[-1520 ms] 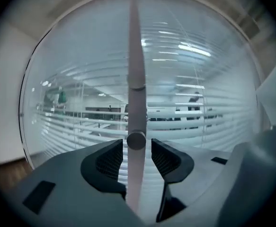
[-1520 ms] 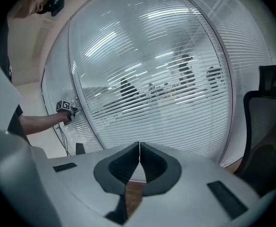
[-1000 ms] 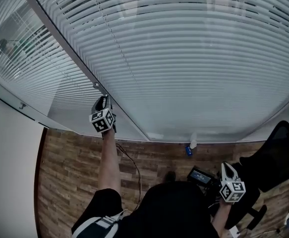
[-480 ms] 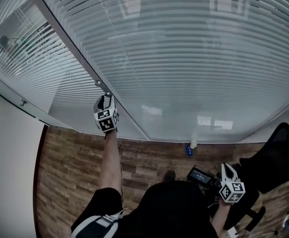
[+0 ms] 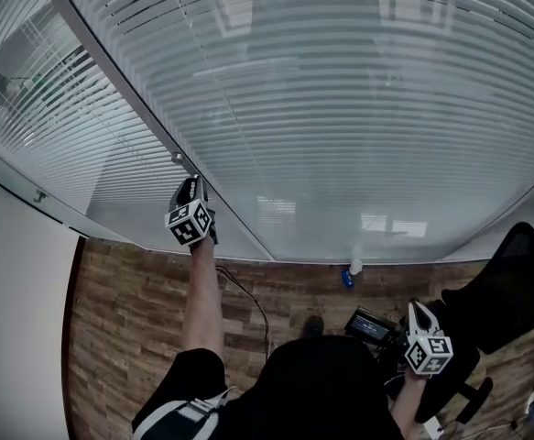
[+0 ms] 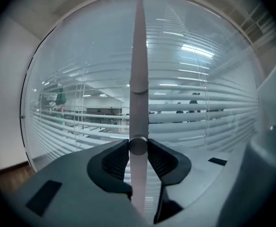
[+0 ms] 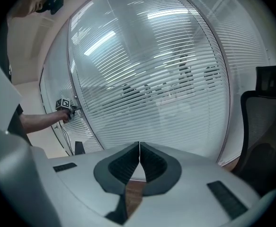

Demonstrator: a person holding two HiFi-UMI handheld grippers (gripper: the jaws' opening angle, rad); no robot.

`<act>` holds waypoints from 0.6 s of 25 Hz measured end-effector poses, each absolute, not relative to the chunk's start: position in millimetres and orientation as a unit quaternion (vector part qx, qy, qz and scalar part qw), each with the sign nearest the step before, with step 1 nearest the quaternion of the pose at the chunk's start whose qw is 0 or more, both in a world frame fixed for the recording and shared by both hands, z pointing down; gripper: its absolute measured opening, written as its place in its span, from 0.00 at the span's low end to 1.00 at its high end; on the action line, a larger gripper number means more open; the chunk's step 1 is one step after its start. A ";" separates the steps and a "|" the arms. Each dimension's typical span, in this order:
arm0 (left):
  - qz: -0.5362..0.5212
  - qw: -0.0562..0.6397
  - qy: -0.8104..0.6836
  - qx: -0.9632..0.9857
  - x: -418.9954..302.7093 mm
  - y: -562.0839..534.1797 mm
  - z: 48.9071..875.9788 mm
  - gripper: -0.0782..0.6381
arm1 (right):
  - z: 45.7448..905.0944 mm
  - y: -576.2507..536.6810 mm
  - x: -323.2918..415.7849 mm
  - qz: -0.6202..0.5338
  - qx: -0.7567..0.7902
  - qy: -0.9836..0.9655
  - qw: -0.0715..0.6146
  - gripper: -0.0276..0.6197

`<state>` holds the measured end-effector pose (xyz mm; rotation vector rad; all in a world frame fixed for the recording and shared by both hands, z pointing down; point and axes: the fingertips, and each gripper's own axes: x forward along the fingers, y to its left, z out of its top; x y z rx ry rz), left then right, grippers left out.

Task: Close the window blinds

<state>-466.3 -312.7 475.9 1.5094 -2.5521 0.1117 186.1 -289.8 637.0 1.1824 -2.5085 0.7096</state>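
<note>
White slatted blinds (image 5: 340,108) cover the curved glass wall, their slats tilted nearly flat. My left gripper (image 5: 191,184) reaches up to the window frame beside them. In the left gripper view it (image 6: 138,148) is shut on the pale upright tilt wand (image 6: 138,79); both pads press the wand, and the jaws have just been closing on it. My right gripper (image 5: 418,312) hangs low at the right, away from the blinds. Its jaws (image 7: 138,150) meet with nothing between them. The right gripper view shows the left gripper (image 7: 73,109) far off at the blinds' (image 7: 152,74) left edge.
A black office chair (image 5: 509,291) stands at the right, also in the right gripper view as the chair (image 7: 265,126). A small blue and white item (image 5: 351,273) lies at the window's foot. A black device (image 5: 369,324) and a cable (image 5: 248,301) lie on the wooden floor.
The slats have tilted flatter: the dark gaps near the top have narrowed and reflections now show on the glass. The left gripper rolled slightly and came back. The right gripper has not moved.
</note>
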 end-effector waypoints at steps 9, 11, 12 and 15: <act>0.363 -0.053 -0.830 0.419 -464.8 -321.2 482.7 0.30 | 636.0 -287.4 181.9 0.243 0.412 -0.867 0.141 0.06; 0.380 -0.059 -0.824 0.416 -463.7 -321.1 483.6 0.30 | 635.4 -285.5 182.4 0.242 0.413 -0.866 0.141 0.06; 0.387 -0.062 -0.821 0.415 -463.1 -320.8 483.8 0.30 | 635.0 -284.0 182.0 0.243 0.413 -0.866 0.141 0.06; 0.403 -0.070 -0.813 0.415 -462.4 -321.9 482.6 0.30 | 631.7 -279.9 176.9 0.244 0.410 -0.867 0.144 0.06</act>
